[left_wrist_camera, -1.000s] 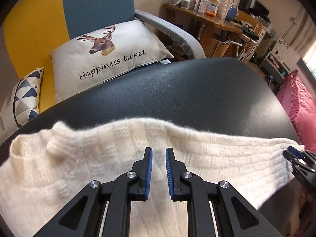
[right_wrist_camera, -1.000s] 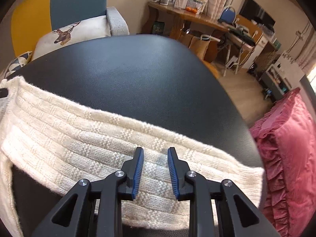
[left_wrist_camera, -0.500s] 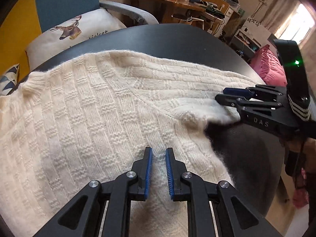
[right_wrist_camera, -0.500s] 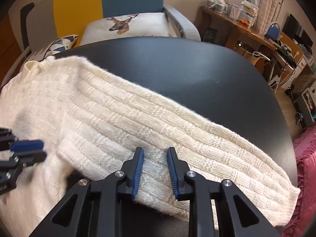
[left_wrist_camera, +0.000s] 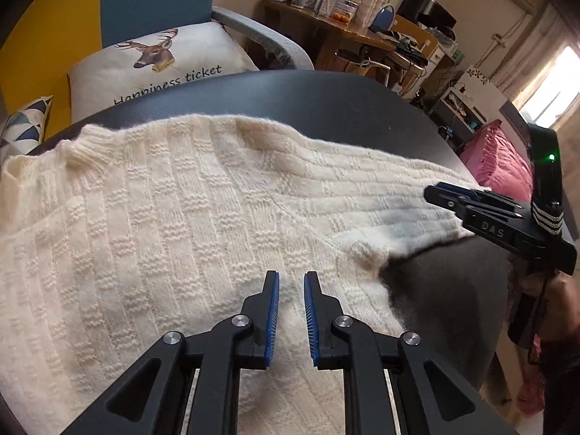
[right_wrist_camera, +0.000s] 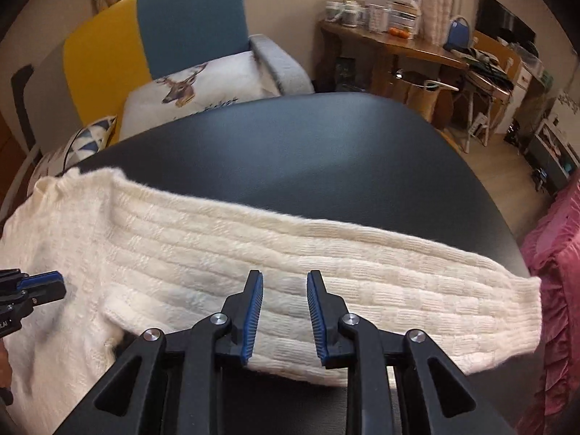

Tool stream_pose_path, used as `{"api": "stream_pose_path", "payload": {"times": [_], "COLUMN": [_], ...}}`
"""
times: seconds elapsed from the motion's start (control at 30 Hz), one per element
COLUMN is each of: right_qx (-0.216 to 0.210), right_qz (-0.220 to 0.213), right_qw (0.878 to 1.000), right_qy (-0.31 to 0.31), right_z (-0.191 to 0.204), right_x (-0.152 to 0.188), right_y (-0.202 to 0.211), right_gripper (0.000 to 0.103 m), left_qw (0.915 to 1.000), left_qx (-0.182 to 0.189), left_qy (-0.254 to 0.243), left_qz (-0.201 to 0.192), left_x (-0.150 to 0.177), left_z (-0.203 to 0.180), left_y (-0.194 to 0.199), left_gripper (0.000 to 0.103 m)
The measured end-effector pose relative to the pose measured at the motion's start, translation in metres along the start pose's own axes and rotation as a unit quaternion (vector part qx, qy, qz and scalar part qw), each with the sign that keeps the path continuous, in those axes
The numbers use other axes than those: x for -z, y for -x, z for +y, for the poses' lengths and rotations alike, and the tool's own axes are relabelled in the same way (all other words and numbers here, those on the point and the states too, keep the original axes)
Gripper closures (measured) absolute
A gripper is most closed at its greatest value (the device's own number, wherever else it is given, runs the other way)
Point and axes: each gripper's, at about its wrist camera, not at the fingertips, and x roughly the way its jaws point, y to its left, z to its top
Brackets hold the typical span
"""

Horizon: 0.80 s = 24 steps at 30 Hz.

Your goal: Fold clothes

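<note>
We saw a black table (right_wrist_camera: 308, 152) with a leather-like top, and behind its far edge an armchair (right_wrist_camera: 192, 18) in yellow and blue with a grey arm. On the table lay a cream knitted sweater (left_wrist_camera: 145, 224), spread flat over the near left part of the surface. Its collar (left_wrist_camera: 78, 145) was toward the far left corner. One sleeve (right_wrist_camera: 362, 272) stretched to the right, and its cuff (right_wrist_camera: 522, 311) reached the right edge of the table. On the armchair rested a white cushion (left_wrist_camera: 163, 69) with a deer and the words "Happiness ticket", and beside it a smaller cushion with triangles (left_wrist_camera: 21, 127). A pink ruffled cloth (right_wrist_camera: 554, 253) was beyond the right edge. We held the left gripper (left_wrist_camera: 290, 282) over the body of the sweater, released, with a narrow gap between its blue pads and nothing in it. The right gripper (right_wrist_camera: 284, 282) was over the sleeve, near the near edge, also released and empty, with a wider gap.
</note>
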Motion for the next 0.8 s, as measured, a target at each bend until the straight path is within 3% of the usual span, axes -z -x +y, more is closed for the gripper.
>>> {"api": "stream_pose_path", "payload": {"times": [0.17, 0.37, 0.47, 0.63, 0.73, 0.8], "right_qx": [0.057, 0.116, 0.135, 0.141, 0.172, 0.122], "right_qz": [0.007, 0.025, 0.032, 0.028, 0.023, -0.003], "right_qw": [0.994, 0.977, 0.976, 0.977, 0.975, 0.987], "right_qy": [-0.097, -0.177, -0.168, -0.157, -0.136, -0.102], "right_z": [-0.086, -0.168, -0.171, -0.168, -0.151, -0.115], "right_x": [0.009, 0.027, 0.026, 0.024, 0.017, 0.003], "right_y": [0.004, 0.0, 0.001, -0.002, 0.007, 0.012], "right_gripper": [0.08, 0.079, 0.08, 0.079, 0.079, 0.077], "left_qw": [0.9991, 0.9941, 0.9907, 0.9901, 0.9905, 0.9908], "left_qx": [-0.016, -0.058, -0.09, -0.082, -0.076, -0.067], "left_qy": [0.03, 0.088, 0.1, 0.113, 0.113, 0.114], "left_qz": [-0.025, -0.029, -0.019, -0.015, -0.02, -0.029], "left_x": [-0.013, -0.014, -0.016, -0.014, -0.016, -0.019], "left_z": [0.027, 0.081, 0.099, 0.106, 0.102, 0.103], "left_y": [0.012, 0.016, 0.012, 0.009, 0.013, 0.02], "left_gripper": [0.088, 0.088, 0.088, 0.088, 0.088, 0.088]}}
